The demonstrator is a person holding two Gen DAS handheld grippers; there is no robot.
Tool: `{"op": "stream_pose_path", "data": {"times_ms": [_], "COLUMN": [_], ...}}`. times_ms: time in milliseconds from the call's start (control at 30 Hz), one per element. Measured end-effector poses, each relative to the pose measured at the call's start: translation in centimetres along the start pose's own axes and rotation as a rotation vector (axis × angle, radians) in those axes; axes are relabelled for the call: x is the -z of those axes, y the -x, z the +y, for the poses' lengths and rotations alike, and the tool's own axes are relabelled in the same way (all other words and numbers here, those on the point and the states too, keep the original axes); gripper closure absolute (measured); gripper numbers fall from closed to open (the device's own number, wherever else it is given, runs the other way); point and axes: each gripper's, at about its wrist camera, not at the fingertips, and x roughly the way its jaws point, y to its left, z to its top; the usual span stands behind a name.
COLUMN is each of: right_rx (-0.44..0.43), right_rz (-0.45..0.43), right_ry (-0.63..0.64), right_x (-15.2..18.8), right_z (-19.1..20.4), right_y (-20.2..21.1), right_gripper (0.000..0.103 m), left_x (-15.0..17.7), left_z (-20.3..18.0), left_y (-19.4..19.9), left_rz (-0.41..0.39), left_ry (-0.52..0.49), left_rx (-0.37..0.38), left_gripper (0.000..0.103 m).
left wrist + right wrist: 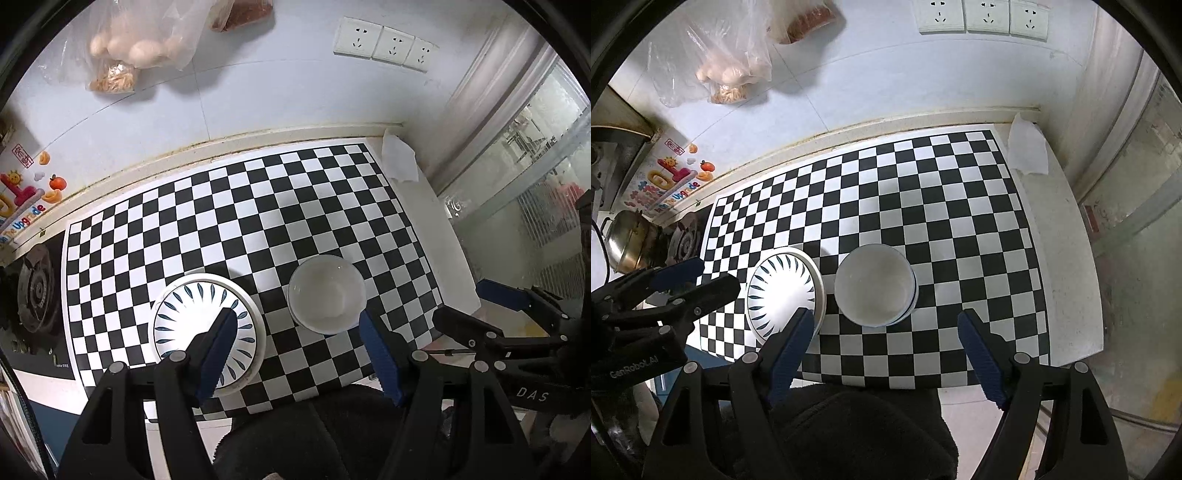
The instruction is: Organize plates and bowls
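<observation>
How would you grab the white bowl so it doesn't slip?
Pinch the white bowl by its rim, probably on the near side, coming straight down with one finger inside and one outside. It sits upright and open on the checkered mat, too wide to span, and the patterned plate crowds one side.
</observation>
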Motion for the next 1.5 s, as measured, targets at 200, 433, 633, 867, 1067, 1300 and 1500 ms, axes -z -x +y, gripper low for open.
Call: {"op": "stream_pose_path", "data": {"times_ms": [200, 433, 633, 867, 1067, 1300, 1500], "right_rx": [0.002, 0.002, -0.043, -0.127, -0.201, -0.319, -0.380], "right_rz": [0.014, 0.053, 0.125, 0.211, 0.263, 0.310, 0.321], "right_ry": [-0.024, -0.053, -0.133, -0.247, -0.331, -0.389, -0.412], "right_x": [0.2, 0.1, 0.0, 0.1, 0.4, 0.5, 0.0], "right_z": [-0.7, -1.8, -4.2, -7.1, -8.8, -9.5, -9.1], "right_y": [-0.6, -3.3, -8.7, -16.3, -21.9, -26.7, -29.0], "right_gripper": [0.020, 0.019, 0.018, 0.017, 0.017, 0.017, 0.018], "left_x": [0.0, -0.6, -1.6, -2.2, -2.1, -2.0, -2.3], "left_z": [0.2, 1.9, 3.8, 4.5, 4.3, 3.7, 3.7], "left_y": [-1.3, -5.2, -10.6, -17.0, -22.3, -25.9, -27.2], "left_rz": [0.024, 0.055, 0.153, 0.290, 0.405, 0.485, 0.506], "left_ry": [0.012, 0.066, 0.129, 0.186, 0.211, 0.204, 0.199], "left_rx": [0.010, -0.005, 0.049, 0.126, 0.170, 0.214, 0.245], "left_gripper": [0.036, 0.036, 0.036, 0.036, 0.036, 0.036, 0.038]}}
